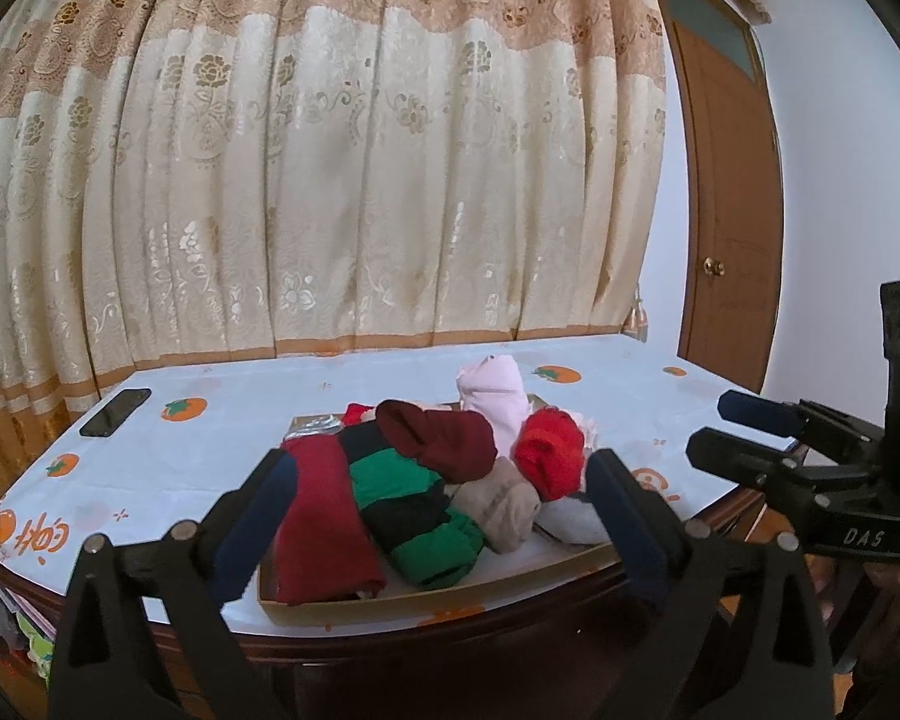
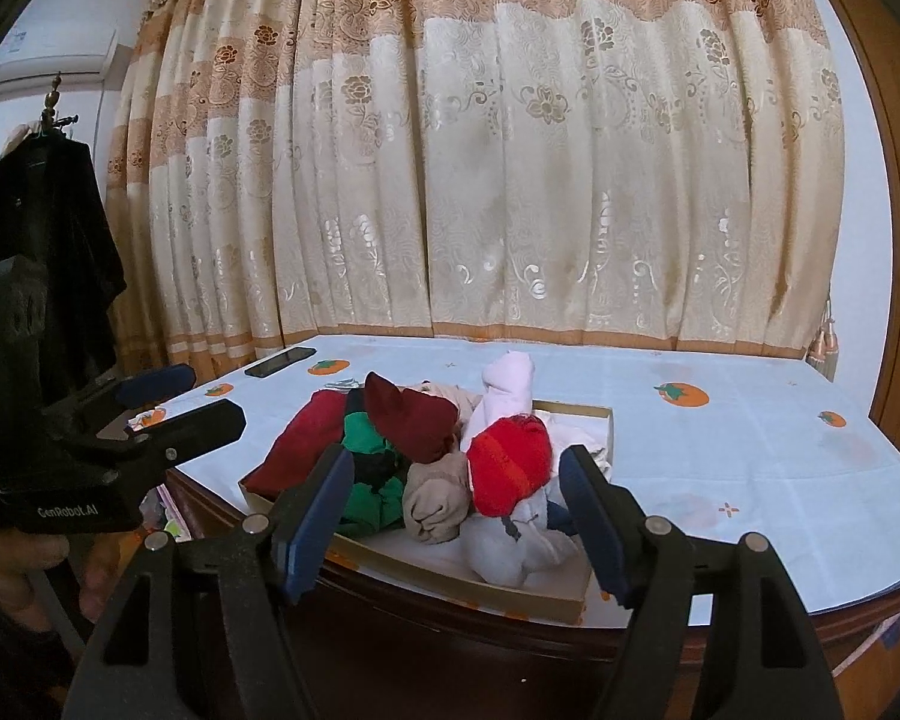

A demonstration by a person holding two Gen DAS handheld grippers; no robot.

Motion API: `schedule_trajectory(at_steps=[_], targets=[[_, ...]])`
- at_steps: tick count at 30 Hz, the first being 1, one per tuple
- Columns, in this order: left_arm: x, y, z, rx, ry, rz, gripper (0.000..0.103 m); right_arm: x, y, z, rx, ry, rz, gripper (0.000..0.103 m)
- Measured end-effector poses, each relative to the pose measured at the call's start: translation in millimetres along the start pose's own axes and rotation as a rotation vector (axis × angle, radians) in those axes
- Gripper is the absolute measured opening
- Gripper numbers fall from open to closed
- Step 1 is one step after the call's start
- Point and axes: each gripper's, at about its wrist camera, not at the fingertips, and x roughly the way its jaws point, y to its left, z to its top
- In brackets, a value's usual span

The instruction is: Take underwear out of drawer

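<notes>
Tray [image 1: 306, 605] of rolled garments [image 1: 426, 480] at table edge [image 1: 510, 642]; left gripper [image 1: 441, 510], right gripper [image 2: 456, 516] both agape, empty, short of it

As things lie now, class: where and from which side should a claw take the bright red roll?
Probably grip the bright red roll across its rounded upper bulge, coming from above on the near side. It sits atop the pile in the tray, pink bundle behind it.
</notes>
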Motion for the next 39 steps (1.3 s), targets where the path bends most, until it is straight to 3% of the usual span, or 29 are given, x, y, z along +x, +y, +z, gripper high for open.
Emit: schedule_trajectory(at_steps=[39], targets=[[0.3,9.3,2.7,0.006,0.025,0.037,0.103,0.3,5.8,0.8,-0.011,0.0,0.016,0.075]])
